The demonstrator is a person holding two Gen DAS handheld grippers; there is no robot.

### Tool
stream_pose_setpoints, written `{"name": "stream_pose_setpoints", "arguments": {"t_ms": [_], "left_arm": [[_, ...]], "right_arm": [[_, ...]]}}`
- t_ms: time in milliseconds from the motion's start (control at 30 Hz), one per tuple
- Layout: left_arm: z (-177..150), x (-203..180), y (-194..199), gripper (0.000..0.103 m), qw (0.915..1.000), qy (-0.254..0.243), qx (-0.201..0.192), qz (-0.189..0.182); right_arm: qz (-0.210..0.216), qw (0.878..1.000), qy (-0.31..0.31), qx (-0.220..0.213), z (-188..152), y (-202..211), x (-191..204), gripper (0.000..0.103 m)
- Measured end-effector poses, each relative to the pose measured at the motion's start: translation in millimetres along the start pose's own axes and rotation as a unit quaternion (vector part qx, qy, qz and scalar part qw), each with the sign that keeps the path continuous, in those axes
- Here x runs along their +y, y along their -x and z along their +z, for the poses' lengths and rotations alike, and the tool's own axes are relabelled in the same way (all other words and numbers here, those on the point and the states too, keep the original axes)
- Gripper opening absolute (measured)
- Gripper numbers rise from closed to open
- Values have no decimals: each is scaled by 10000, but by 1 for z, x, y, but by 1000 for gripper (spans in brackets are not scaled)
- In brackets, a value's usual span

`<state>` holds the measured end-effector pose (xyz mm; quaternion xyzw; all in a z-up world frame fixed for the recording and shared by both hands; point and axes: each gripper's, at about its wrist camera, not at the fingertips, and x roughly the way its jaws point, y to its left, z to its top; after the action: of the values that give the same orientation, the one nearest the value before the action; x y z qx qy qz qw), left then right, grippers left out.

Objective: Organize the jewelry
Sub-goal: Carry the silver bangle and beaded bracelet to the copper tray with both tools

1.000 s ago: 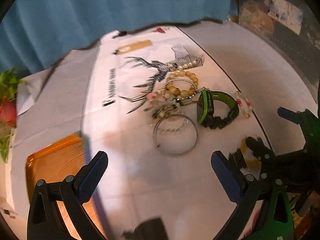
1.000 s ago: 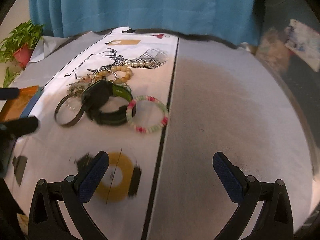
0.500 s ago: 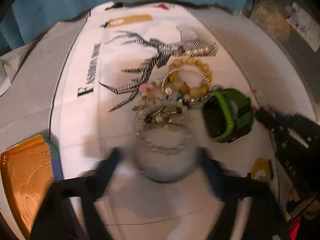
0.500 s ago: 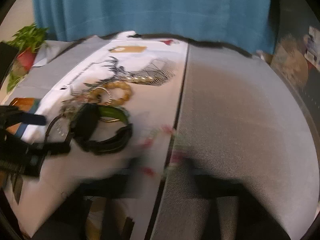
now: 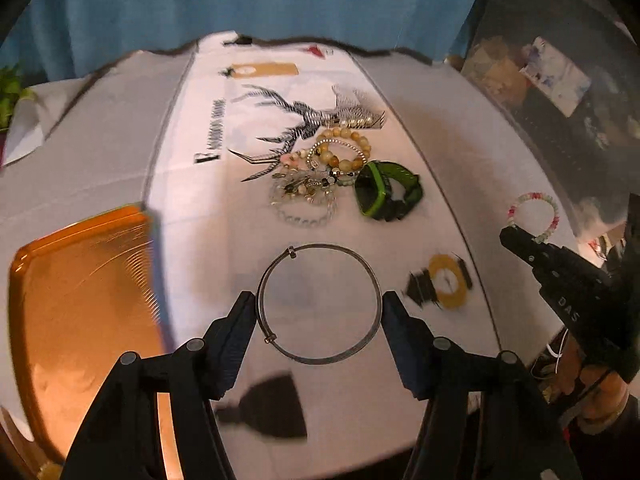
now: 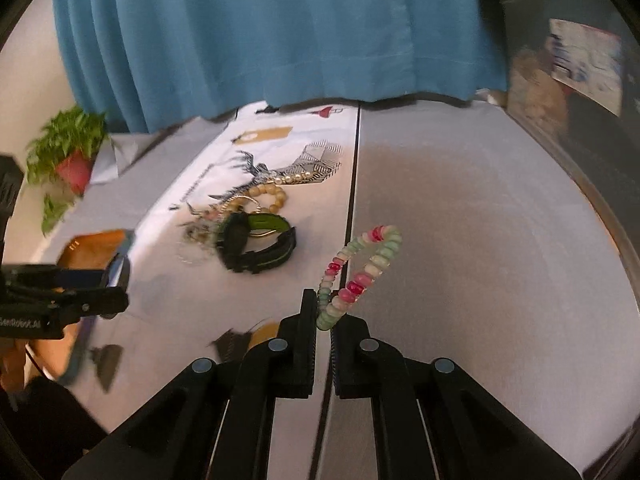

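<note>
My left gripper [image 5: 319, 312] is shut on a thin silver bangle [image 5: 318, 304], held across its width and lifted off the white cloth [image 5: 192, 216]. My right gripper [image 6: 323, 316] is shut on a pink, green and white beaded bracelet [image 6: 360, 272], which stands up from its tips; the same bracelet [image 5: 534, 212] shows at the right gripper's tip [image 5: 516, 240] in the left wrist view. A pile of jewelry lies on the cloth: a green and black watch [image 5: 386, 192], amber beaded bracelets [image 5: 344, 148], a clear beaded bracelet [image 5: 304, 216]. An orange tray [image 5: 84, 300] sits to the left.
A yellow ring print [image 5: 448, 282] marks the cloth near the bangle. A blue curtain [image 6: 280, 32] hangs behind the table. A potted plant [image 6: 68, 152] stands at the far left. Grey tabletop [image 6: 480, 240] spreads to the right of the cloth.
Both grippers went from wide open to shut. The left one took hold of the silver bangle and raised it. The right one picked the pink and green bracelet off the table.
</note>
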<state>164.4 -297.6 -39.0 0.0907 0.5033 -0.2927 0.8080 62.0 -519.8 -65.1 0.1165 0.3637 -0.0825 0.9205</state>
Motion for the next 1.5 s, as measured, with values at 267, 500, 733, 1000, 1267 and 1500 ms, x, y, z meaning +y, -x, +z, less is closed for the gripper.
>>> {"name": "stream_pose_setpoints", "arguments": {"t_ms": [267, 500, 733, 1000, 1267, 1500], "left_arm": [[-76, 12, 97, 59, 9973, 81, -600, 413], [-157, 37, 156, 59, 9929, 275, -788, 845], [-225, 62, 198, 59, 9870, 525, -1020, 1124], [-255, 76, 222, 59, 9843, 651, -1309, 987], [-260, 81, 225, 59, 9840, 647, -1394, 903], [-260, 91, 219, 59, 9844, 749, -1342, 861]], "right_arm": [[92, 9996, -173, -180, -33, 77, 41, 7], [398, 9991, 157, -62, -81, 135, 109, 7], [945, 9929, 659, 305, -138, 173, 183, 7], [1119, 9862, 1122, 472, -170, 196, 236, 7], [1023, 9847, 1288, 573, -175, 197, 255, 7], [963, 9829, 1423, 668, -173, 187, 267, 7]]}}
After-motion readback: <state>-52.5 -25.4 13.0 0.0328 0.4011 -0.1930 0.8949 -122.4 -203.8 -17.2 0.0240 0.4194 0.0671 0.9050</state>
